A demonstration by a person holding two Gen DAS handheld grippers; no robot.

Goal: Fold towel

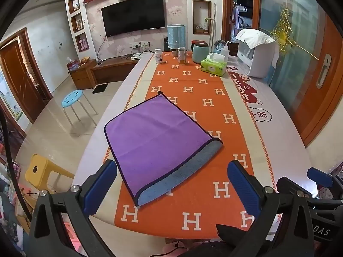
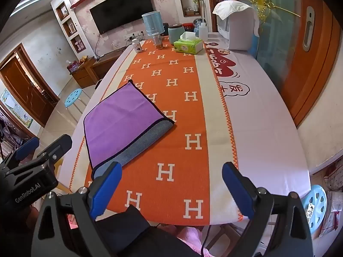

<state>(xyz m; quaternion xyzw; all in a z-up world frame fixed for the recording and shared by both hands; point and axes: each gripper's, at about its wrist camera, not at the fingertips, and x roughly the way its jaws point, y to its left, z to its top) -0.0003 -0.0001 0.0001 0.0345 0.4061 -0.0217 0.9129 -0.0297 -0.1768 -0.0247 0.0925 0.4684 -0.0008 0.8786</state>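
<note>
A purple towel (image 1: pixel 156 141) lies folded flat on the orange H-patterned table runner (image 1: pixel 214 111), with its grey-blue underside showing along the near right edge. It also shows in the right wrist view (image 2: pixel 120 124). My left gripper (image 1: pixel 171 184) is open and empty, held above the towel's near edge. My right gripper (image 2: pixel 171 188) is open and empty, to the right of the towel's near corner, above the runner (image 2: pixel 182 111). The left gripper also shows at the left edge of the right wrist view (image 2: pixel 40 147).
At the table's far end stand a green tissue box (image 1: pixel 214 66), a teal jar (image 1: pixel 200 52), a white bottle (image 1: pixel 158 56), a glass jar (image 1: pixel 181 55) and a white appliance (image 1: pixel 257 53). A blue stool (image 1: pixel 72 98) and a yellow stool (image 1: pixel 39 171) stand left of the table.
</note>
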